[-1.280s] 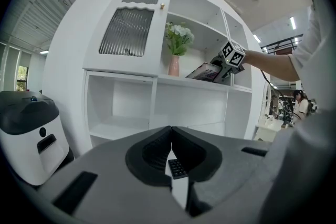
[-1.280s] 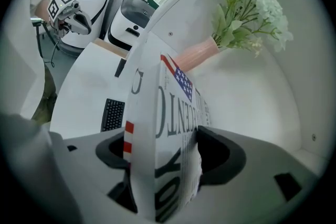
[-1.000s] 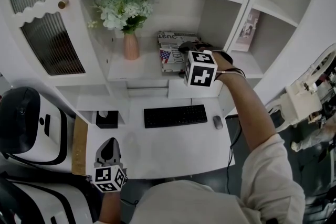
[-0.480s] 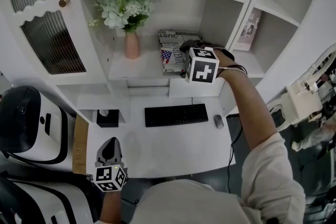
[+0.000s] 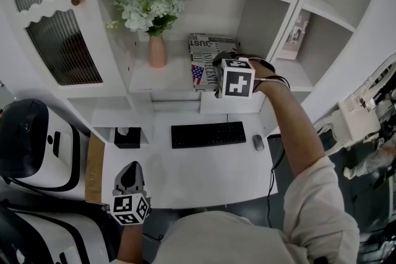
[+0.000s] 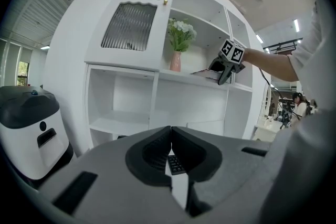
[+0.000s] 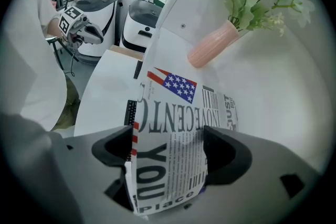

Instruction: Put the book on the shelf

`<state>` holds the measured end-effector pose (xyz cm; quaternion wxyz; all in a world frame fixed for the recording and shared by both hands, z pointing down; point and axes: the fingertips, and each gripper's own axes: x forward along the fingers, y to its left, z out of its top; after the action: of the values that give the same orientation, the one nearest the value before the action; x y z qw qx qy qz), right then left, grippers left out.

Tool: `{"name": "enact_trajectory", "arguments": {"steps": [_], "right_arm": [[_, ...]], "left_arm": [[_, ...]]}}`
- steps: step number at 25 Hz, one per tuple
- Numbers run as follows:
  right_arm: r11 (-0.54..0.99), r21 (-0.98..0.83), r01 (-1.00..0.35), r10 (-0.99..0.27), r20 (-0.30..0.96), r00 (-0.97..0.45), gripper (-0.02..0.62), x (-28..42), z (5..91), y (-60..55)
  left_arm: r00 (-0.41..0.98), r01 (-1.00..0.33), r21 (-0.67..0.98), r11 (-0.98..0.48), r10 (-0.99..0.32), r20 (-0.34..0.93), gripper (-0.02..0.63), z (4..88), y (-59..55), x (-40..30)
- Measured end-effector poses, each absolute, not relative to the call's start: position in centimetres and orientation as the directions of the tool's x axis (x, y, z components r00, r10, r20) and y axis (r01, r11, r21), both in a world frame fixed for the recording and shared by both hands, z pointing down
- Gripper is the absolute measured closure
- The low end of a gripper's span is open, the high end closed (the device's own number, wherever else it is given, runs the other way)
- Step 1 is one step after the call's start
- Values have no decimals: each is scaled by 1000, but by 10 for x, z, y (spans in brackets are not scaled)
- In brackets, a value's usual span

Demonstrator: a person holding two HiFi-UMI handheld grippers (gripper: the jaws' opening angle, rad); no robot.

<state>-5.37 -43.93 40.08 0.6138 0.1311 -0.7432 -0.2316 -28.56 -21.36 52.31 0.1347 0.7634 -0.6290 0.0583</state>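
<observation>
The book point(image 5: 204, 57), with a newsprint cover and a flag print, lies flat on the white shelf point(image 5: 158, 80) to the right of the pink vase of flowers point(image 5: 156, 49). My right gripper point(image 5: 220, 62) is at the book's right end. In the right gripper view the book point(image 7: 181, 113) sits between the jaws, which are opening, and the pads no longer squeeze it. My left gripper point(image 5: 129, 177) hangs low over the desk's front left. Its pads point(image 6: 171, 131) meet at the tips with nothing between them. The right gripper point(image 6: 226, 63) also shows far off in the left gripper view.
Below the shelf a black keyboard point(image 5: 208, 134), a mouse point(image 5: 257, 143) and a small black box point(image 5: 127, 136) lie on the desk. Another book point(image 5: 296, 34) leans in the right-hand compartment. A white and black machine point(image 5: 31, 145) stands at the left.
My right gripper has eased slightly back toward the shelf's front, and more of the book's cover shows beyond it. The left gripper has stayed in place.
</observation>
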Motion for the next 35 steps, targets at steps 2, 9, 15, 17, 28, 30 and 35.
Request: {"name": "enact_trajectory", "arguments": {"steps": [2,9,15,17,28,30,35], "right_arm": [[855,512,83,-486,847,-217,167,-54,402,-440],[847,525,80,-496,836,-235,170,-54,400,-439],[828,560,17,-522,783,-339,196,-58,375,-424],[823,568,-12,-531,762,-371,211,-57,366,-417],[745,617,-254,-647,574,-502,334,-41,335,-384],[729,617,-298,-667,540,-514,348,-37,333,-378],[690,596,-411,-710,446,-545,397,-25,326,-363]], "left_arm": [[200,-976,134,-170,-945,260,600,524,-213,-287],[206,-975,129,-178,-945,254,600,521,-215,-282],[209,-976,120,-184,-946,247,601,516,-216,-280],[213,-975,115,-190,-946,243,600,514,-216,-278],[238,-970,98,-221,-945,222,600,502,-217,-267],[243,-969,95,-227,-944,221,600,501,-216,-265],[252,-967,86,-238,-944,215,600,497,-215,-262]]}}
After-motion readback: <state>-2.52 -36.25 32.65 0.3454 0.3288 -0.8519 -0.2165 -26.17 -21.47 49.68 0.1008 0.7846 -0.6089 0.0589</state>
